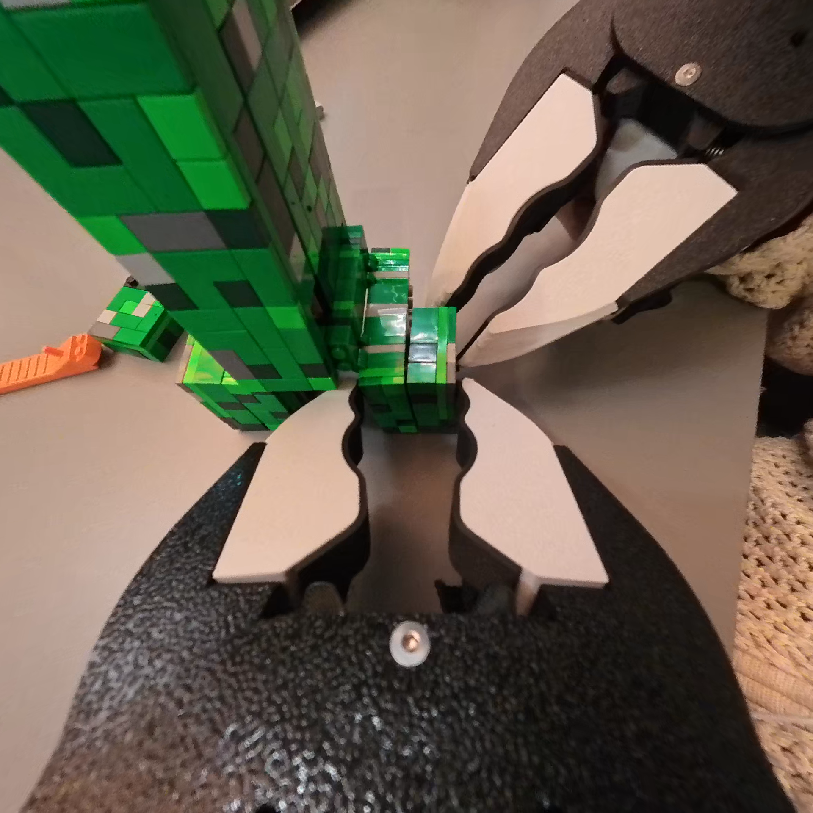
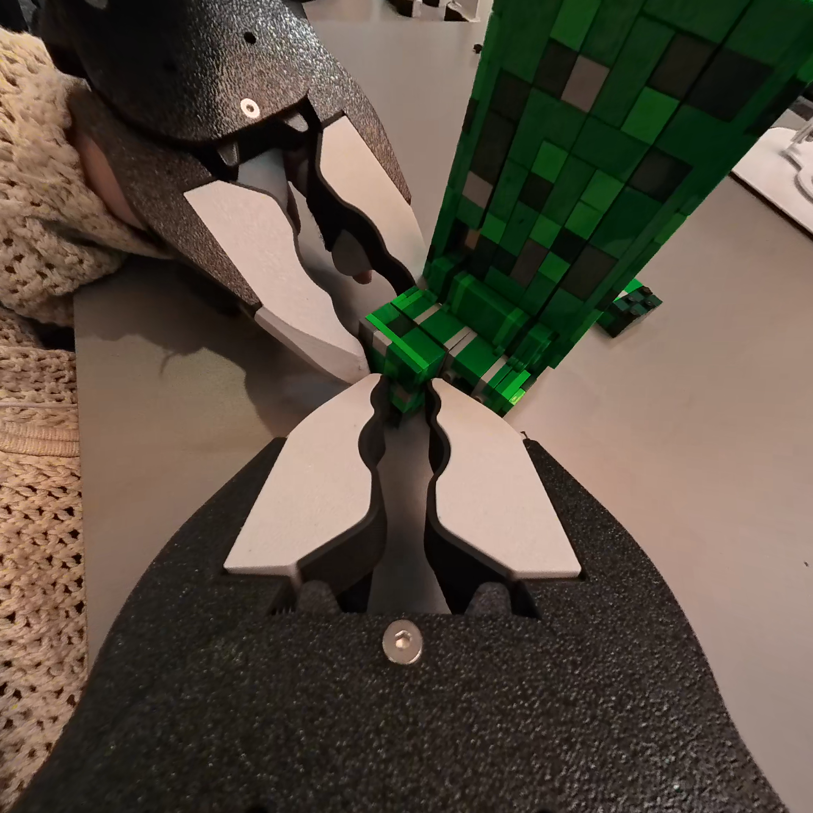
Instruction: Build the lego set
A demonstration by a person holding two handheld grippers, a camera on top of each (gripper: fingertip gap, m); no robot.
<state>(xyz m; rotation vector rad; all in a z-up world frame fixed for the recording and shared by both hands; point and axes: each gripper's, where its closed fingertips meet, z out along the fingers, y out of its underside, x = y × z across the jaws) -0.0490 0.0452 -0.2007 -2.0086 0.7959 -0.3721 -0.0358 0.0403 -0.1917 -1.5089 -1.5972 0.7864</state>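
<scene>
A: Counts? One tall green tower (image 1: 184,211), two grippers: left gripper (image 1: 407,396), right gripper (image 2: 404,387).

B: Loose bits: one small green block (image 1: 136,325), one orange separator tool (image 1: 48,363), perhaps one dark plate piece (image 2: 633,308).

right gripper (image 2: 405,389) jaws narrowed on corner of green foot block (image 2: 407,347) at base of tall green lego tower (image 2: 572,176). left gripper (image 2: 387,325) tips touch block's far side.

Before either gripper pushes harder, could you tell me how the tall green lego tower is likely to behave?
The tall green lego tower looks top-heavy: tall, on a narrow base, so a high sideways push may tip it. Its smooth tiles probably slip against fingers. The small foot block, gripped by the left gripper, could snap off.
</scene>
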